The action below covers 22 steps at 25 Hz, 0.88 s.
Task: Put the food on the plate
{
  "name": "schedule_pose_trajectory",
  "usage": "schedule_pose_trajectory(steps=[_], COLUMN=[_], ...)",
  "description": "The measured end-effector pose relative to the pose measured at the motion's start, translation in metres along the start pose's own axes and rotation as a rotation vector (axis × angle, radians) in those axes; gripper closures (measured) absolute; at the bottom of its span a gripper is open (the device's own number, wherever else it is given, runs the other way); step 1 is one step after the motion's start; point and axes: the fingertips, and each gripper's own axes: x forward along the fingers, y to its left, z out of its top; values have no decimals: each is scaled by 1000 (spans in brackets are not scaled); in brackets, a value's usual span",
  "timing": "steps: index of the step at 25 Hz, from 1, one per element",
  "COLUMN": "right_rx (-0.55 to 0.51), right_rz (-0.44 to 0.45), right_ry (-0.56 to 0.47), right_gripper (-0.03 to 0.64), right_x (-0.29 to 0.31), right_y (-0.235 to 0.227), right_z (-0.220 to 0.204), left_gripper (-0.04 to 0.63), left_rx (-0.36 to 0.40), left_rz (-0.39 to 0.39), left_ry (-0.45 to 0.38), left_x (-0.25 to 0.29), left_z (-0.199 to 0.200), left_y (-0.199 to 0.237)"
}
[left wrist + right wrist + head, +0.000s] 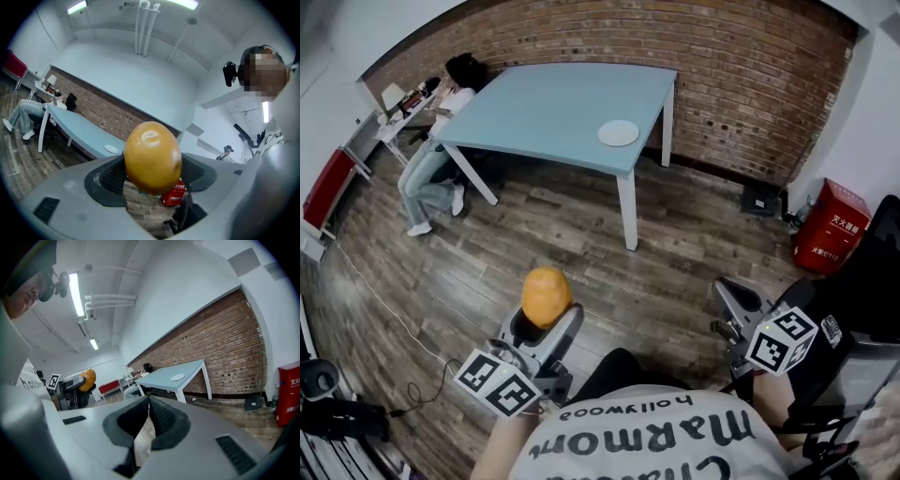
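Light-blue table (553, 103) stands against the brick wall, well ahead of both grippers. Left gripper (546, 321) is clamped on the round orange fruit (152, 157), held above the floor. Right gripper (147, 401) has its jaws together, nothing between them. White plate (619, 133) sits near the table's right edge.

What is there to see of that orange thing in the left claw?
The orange fruit is rounded, slightly egg-shaped, smooth and glossy, with glare on top. The left claw is shut on its lower half, dark ribbed pads against both sides. It hangs over the wooden floor, well short of the white plate on the table.
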Motion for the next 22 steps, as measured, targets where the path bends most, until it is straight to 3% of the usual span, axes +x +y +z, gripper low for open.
schedule_pose_trajectory(steps=[9,17,22], right_rx=[-18,-7,-42], right_rz=[-24,-63,-27], right_ry=[27,50,81], right_gripper=[607,607,607], right_x=[62,134,186], right_y=[-14,-31,-23], right_z=[14,42,59], left_gripper=[262,262,262], left_rx=[77,21,78], left_rz=[-44,-147,-141], left_ry=[45,53,147], left_x=[39,98,138], left_z=[8,35,44], left_y=[42,100,138])
